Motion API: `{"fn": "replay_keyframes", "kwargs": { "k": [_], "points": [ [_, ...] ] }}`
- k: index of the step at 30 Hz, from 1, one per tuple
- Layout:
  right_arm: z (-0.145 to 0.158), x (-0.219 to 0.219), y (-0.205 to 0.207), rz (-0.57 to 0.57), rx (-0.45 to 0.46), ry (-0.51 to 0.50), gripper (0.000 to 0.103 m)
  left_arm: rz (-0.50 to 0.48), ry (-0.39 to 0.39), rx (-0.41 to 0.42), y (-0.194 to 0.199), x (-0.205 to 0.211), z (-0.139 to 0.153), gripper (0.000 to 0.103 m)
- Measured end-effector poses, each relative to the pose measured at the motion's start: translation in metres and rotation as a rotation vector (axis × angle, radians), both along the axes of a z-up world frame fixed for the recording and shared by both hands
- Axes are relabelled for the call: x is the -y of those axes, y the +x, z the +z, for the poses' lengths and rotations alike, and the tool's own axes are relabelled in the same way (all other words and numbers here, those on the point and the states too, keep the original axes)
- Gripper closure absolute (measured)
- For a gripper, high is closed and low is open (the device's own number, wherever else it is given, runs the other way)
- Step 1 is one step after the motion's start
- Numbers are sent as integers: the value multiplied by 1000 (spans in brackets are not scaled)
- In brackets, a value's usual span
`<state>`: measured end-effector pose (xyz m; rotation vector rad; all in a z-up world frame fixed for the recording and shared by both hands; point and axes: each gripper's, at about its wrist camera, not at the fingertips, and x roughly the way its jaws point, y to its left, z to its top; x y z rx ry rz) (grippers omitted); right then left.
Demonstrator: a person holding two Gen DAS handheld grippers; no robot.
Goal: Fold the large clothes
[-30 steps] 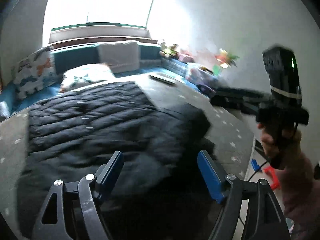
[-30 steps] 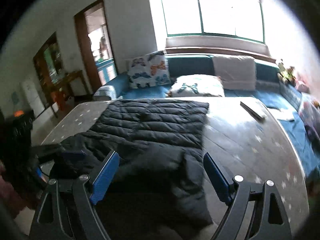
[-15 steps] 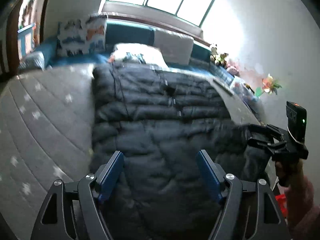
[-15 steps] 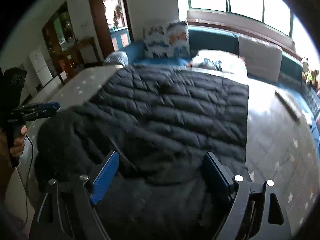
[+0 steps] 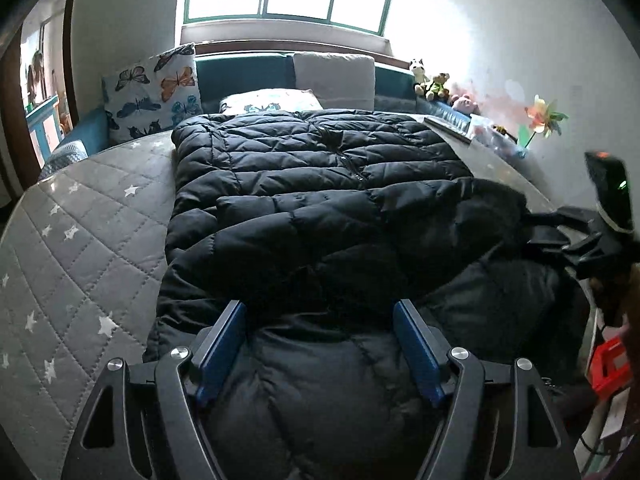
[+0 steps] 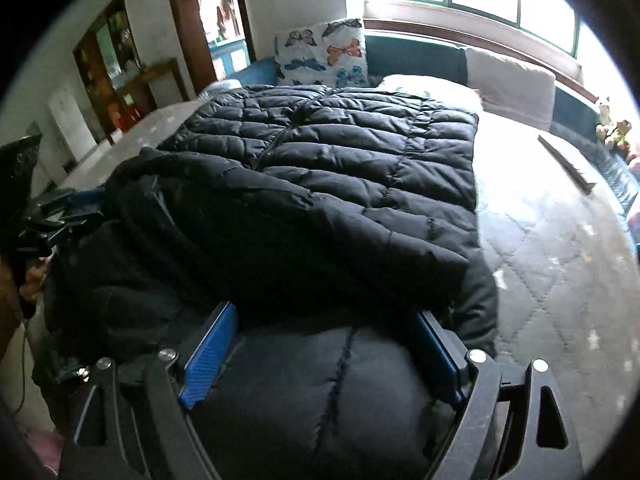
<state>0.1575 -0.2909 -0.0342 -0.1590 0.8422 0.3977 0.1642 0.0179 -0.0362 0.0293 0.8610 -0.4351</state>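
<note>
A black quilted puffer jacket (image 5: 320,184) lies lengthwise on the grey star-print mattress (image 5: 80,240), with one sleeve folded across its body. My left gripper (image 5: 320,312) is open and low over the jacket's near end, where padded fabric bulges up between the blue fingers. In the right wrist view the same jacket (image 6: 340,152) fills the middle. My right gripper (image 6: 324,316) is open too, its fingers straddling a puffy fold at the near right corner. Each gripper shows at the edge of the other's view, beside the jacket's near end.
A butterfly-print pillow (image 5: 152,92) and a grey cushion (image 5: 334,76) lean on the teal bench under the window. Stuffed toys (image 5: 432,80) sit at the far right. A flat dark bar (image 6: 568,164) lies on the mattress right of the jacket. A doorway (image 6: 216,20) opens at the back left.
Both grippers have come down toward the jacket's near end. The left view has swung from the jacket's right side to square over it. Neither jaw width has changed.
</note>
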Motion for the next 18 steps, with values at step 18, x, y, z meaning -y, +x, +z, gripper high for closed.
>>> {"fn": "replay_keyframes", "kwargs": {
  "k": [18],
  "points": [
    [-5,-20,-11,19,-24,-65,9,-36,67,3,-3,10,15,23]
  ]
}}
